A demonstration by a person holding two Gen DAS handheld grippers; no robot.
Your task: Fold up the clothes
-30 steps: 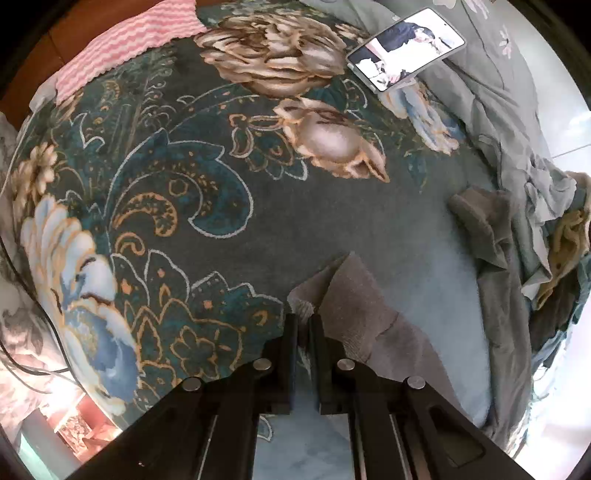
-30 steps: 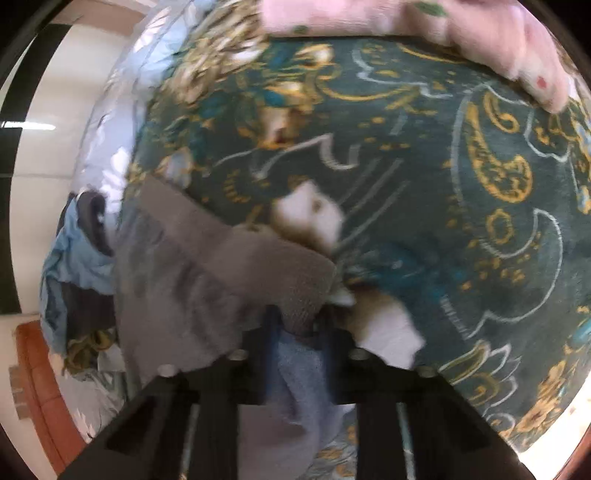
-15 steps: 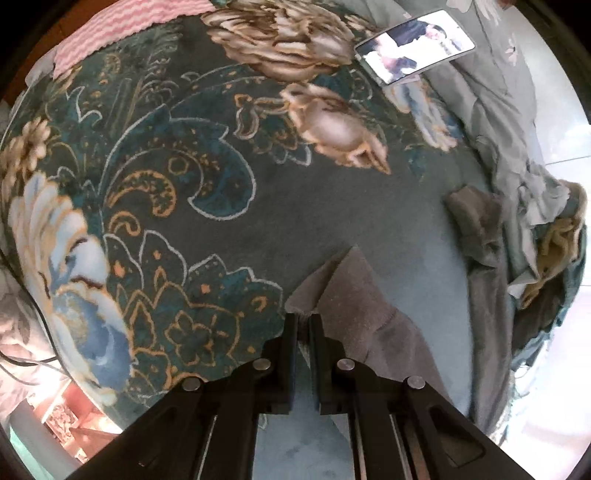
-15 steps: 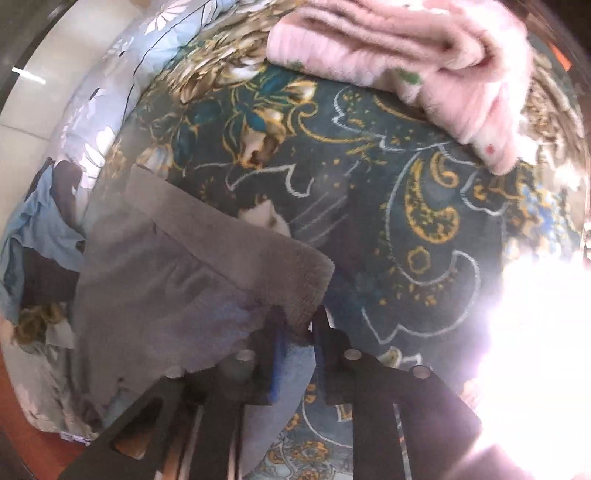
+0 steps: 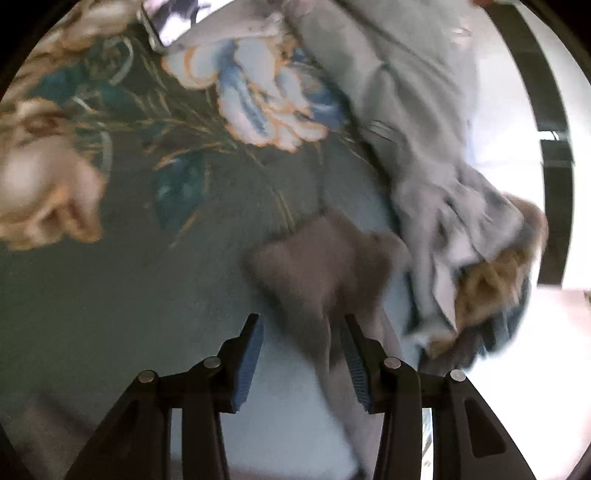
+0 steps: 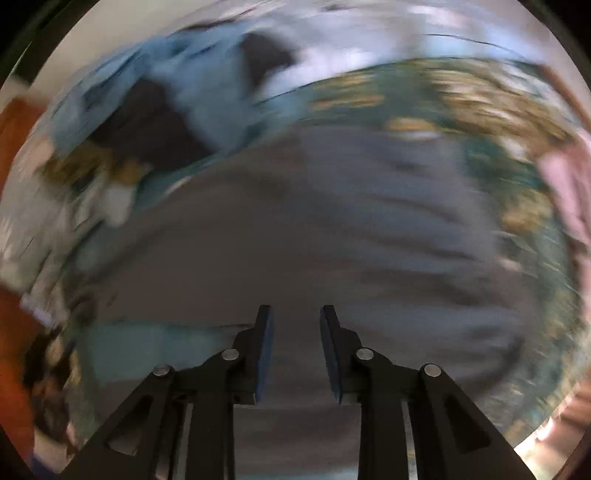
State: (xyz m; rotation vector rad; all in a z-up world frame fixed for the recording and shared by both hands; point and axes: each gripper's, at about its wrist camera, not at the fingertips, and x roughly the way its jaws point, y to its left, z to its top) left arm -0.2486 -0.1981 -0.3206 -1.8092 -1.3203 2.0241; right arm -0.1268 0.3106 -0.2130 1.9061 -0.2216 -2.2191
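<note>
A grey-brown garment (image 5: 325,266) lies on the dark teal floral bed cover (image 5: 147,258). In the left wrist view my left gripper (image 5: 301,321) is open, with a bunched end of the garment ahead of it and a strip of it running back along the right finger (image 5: 352,354). In the right wrist view, which is heavily blurred, the garment (image 6: 332,229) spreads flat and wide, and my right gripper (image 6: 295,314) is open just above it, holding nothing.
A heap of other clothes (image 5: 480,258), grey, blue and tan, lies at the right of the garment; it shows at the upper left in the right wrist view (image 6: 147,122). A phone (image 5: 166,18) lies on the cover at the far edge. A pink cloth (image 6: 565,184) lies at the right.
Both grippers have let go of the garment's corners and opened. The garment now lies spread on the cover. Both grippers have swung toward the clothes heap side.
</note>
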